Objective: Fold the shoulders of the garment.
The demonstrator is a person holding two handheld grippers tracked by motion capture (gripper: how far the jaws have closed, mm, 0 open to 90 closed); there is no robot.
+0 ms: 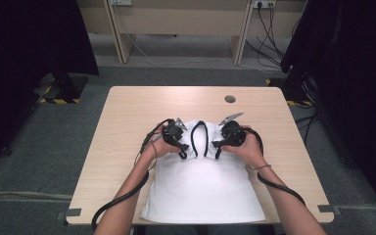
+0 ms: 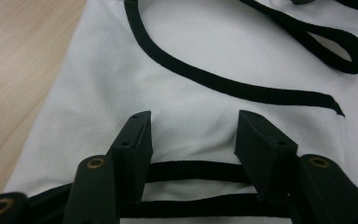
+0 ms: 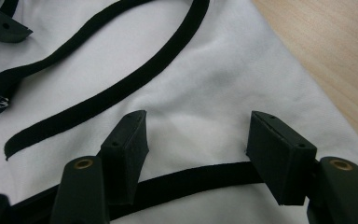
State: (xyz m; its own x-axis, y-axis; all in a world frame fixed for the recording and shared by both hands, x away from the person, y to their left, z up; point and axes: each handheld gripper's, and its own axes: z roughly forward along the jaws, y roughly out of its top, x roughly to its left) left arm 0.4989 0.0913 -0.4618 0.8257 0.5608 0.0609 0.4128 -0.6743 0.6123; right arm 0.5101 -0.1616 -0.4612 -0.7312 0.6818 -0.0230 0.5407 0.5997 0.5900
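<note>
White cotton top [image 1: 203, 183] with black trim [image 2: 223, 84] lies flat on the near half of my wooden table [image 1: 127, 117]. It looks light, soft and floppy, so I'd pinch it at the firmer trimmed edges. My left gripper [image 1: 182, 147] and right gripper [image 1: 219, 146] both stand part open over it, holding nothing. No readable writing shows.
</note>
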